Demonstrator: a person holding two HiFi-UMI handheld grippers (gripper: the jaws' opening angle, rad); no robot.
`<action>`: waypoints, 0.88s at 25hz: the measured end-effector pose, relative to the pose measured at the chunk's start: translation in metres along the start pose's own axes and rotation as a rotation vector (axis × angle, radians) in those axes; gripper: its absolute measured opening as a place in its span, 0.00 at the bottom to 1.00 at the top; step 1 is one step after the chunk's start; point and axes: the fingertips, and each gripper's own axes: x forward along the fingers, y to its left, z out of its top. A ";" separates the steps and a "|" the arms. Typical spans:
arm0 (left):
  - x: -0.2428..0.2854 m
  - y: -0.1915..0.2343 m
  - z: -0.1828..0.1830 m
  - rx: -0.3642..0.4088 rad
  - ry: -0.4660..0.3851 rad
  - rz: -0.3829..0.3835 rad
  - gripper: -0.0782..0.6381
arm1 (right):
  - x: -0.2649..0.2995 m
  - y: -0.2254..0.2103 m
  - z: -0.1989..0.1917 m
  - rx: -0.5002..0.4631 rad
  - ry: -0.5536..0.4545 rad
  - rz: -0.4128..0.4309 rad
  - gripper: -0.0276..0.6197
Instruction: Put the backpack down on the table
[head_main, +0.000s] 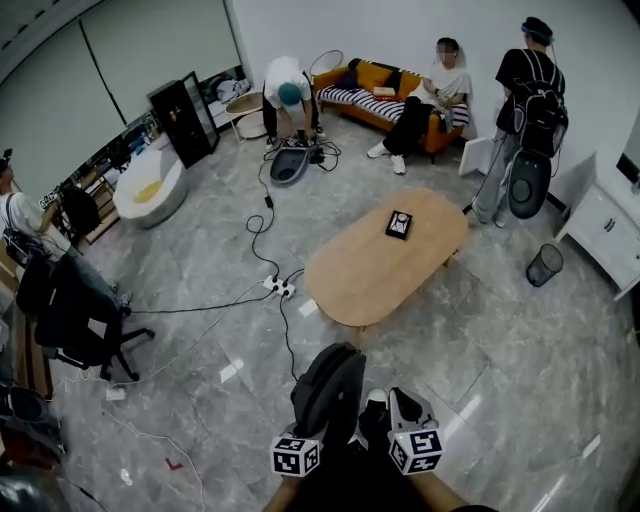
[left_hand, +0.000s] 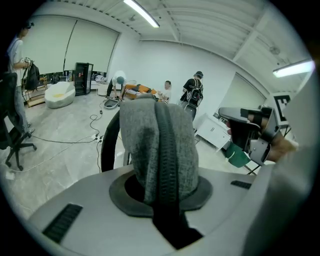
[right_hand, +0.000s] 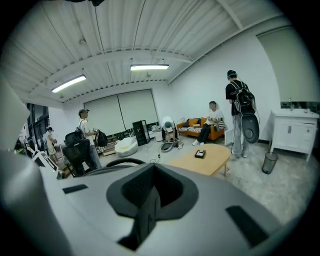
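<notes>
Left claw (left_hand: 161, 192) clamped on the backpack (left_hand: 159, 142), pinching a fold of cloth at its top; right claw (right_hand: 148, 202) closed on nothing, just right of the load. Backpack hanging over the floor (head_main: 470, 350) on the near side, well short of the desk (head_main: 350, 285); not yet set down.

Risks, as judged: single pinch on soft cloth, so creep or slip-out likely if the load swings on the way in; no second grip to catch it. Black cables (head_main: 286, 335) and white power strip (head_main: 279, 288) on the floor just left of the desk's near end; snag or trip if approached from that side. Small black box (head_main: 399, 224) on the far right part of the top; knock risk if landed there. Placement too close to the rounded rim likely to slump and slide off.

Materials: heathered grey woven cloth, limp, rounded; black ribbed zipper band (left_hand: 167, 150) down the middle; black curved strap (left_hand: 107, 142) at left. Desk top oval, pale smooth wood. Floor glossy grey marble-pattern tile; slippery look.
</notes>
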 end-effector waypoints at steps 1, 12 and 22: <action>0.000 0.000 0.000 0.002 -0.001 -0.002 0.23 | -0.001 0.000 0.000 0.002 -0.002 -0.002 0.06; 0.002 -0.003 -0.005 0.009 0.017 -0.018 0.23 | -0.012 -0.007 -0.006 0.045 -0.002 -0.033 0.06; 0.010 -0.019 0.009 0.027 0.011 -0.049 0.23 | -0.018 -0.023 0.002 0.065 0.001 -0.060 0.06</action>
